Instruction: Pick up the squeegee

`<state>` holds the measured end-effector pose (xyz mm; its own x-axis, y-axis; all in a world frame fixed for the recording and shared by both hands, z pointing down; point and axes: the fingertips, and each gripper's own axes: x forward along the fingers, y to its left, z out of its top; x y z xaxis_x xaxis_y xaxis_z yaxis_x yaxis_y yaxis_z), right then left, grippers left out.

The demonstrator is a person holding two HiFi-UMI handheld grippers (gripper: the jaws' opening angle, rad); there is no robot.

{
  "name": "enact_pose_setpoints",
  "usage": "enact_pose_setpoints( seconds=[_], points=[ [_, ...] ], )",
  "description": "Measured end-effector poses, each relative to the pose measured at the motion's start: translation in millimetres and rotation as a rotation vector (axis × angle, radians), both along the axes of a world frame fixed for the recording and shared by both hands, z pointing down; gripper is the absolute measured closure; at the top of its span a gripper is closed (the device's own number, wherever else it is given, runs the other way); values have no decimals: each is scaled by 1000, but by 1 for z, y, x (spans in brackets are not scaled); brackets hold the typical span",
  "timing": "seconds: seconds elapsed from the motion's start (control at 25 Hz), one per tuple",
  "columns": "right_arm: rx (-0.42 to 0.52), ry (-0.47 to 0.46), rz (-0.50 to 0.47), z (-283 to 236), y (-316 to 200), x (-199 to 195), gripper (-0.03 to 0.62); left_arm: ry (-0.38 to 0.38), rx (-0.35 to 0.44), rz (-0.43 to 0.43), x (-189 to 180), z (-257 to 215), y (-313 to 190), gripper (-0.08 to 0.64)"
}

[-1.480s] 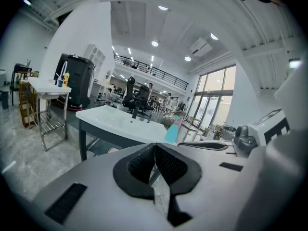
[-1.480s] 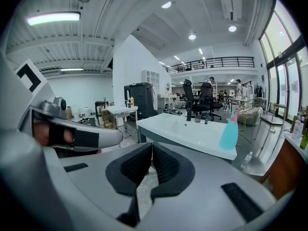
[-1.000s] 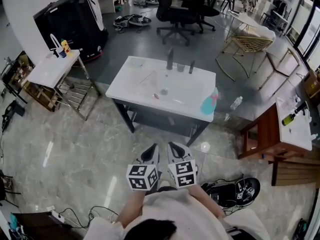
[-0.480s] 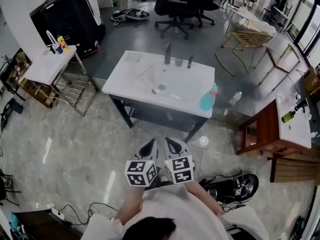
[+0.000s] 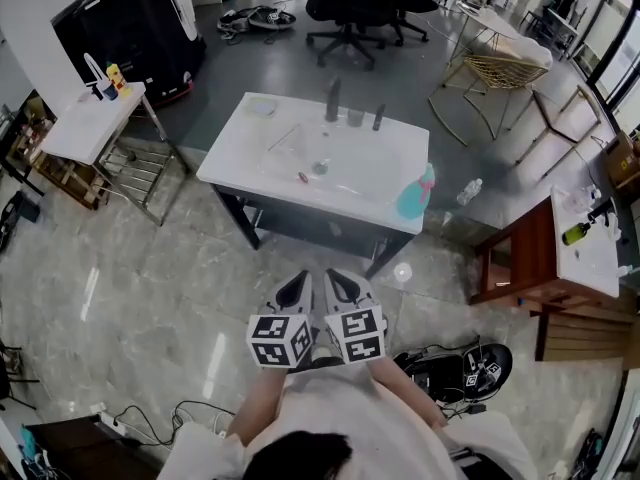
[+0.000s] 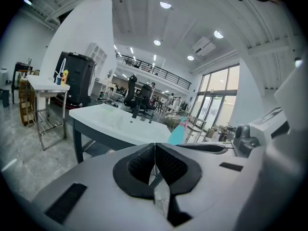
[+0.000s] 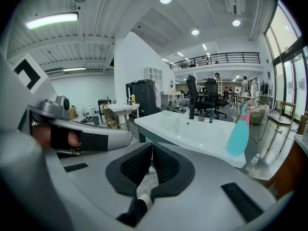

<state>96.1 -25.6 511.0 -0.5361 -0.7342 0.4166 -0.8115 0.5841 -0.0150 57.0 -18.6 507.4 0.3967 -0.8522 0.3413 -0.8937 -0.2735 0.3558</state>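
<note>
Two closed, empty grippers being held side by side, well short of the sink table.

Nearest the person, the left gripper (image 5: 302,281) and the right gripper (image 5: 331,277) are being held just beside each other above the marble floor (image 5: 140,268); the jaws of each are being pressed pad to pad, with nothing being gripped between them. Farther off, a white sink table (image 5: 245,163) is being faced, and a teal spray bottle (image 5: 415,196) is being shown at its near right corner. What may be the squeegee (image 5: 288,138), a thin pale rod too small to be told surely, is being seen lying on the top left of the basin, well apart from both grippers. Behind the basin a dark faucet (image 5: 333,100) is being shown, and beyond it a black office chair (image 5: 345,13).
</note>
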Motion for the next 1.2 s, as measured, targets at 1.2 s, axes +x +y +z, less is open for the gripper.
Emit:
enact_pose_setpoints(
  seconds=[1.2],
  points=[
    [-28,39,17,13,-151,-62,565,13,-37,27,-66,11,-154,534]
  ],
)
